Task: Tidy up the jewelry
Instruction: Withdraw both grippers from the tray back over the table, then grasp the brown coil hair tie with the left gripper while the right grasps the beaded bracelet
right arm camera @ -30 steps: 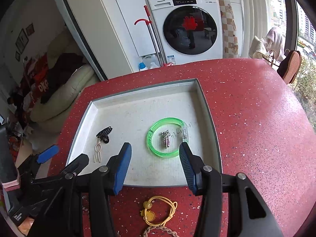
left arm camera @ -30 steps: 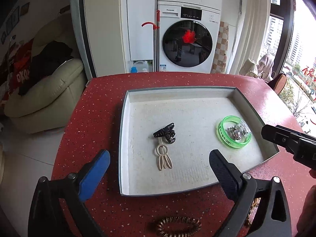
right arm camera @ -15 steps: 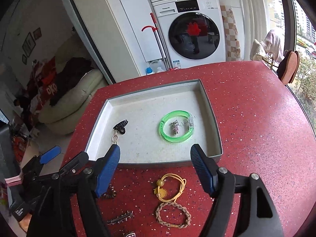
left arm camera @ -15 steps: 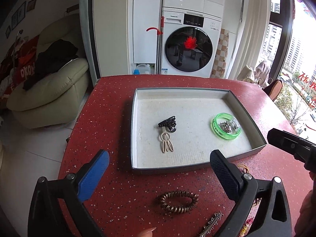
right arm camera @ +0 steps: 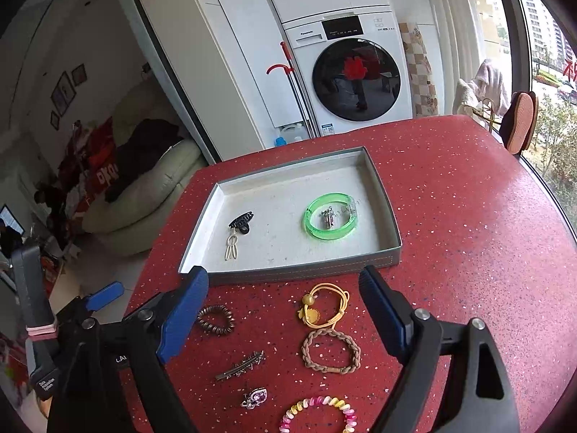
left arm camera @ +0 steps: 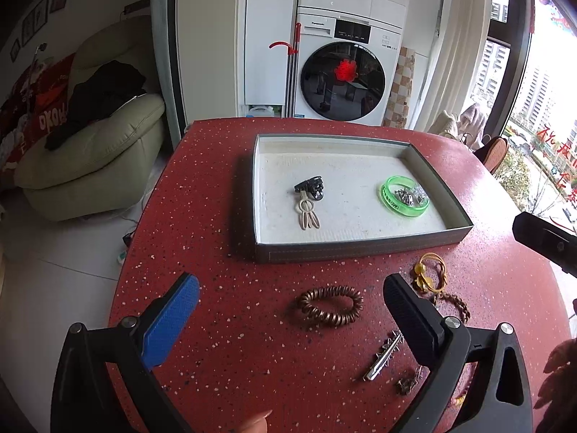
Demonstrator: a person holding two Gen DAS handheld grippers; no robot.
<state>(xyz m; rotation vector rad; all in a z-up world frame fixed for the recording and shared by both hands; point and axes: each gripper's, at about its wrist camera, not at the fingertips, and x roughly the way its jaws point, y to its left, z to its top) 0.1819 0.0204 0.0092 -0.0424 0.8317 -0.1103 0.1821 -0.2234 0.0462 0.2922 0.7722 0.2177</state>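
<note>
two empty grippers: your right gripper [right arm camera: 285,312], jaws opening, hangs just above the yellow hair tie [right arm camera: 324,305], nearer than your wide-open left gripper [left arm camera: 290,308]; the tray [right arm camera: 288,272] lies just beyond.

Daylight floods in from the window [right arm camera: 541,36] on the right, where the view outside is washed out to near white. The red table [left arm camera: 223,216] is evenly lit, bright and sharp, and the tray [left arm camera: 360,247] throws only a soft shadow to its left. The glass door of the washing machine [right arm camera: 357,79] mirrors the room with a red blotch. Both views bulge strongly, bending straight lines at the sides, and the corners fall to black. The sofa [left arm camera: 90,151] at far left sits dimmer.
</note>
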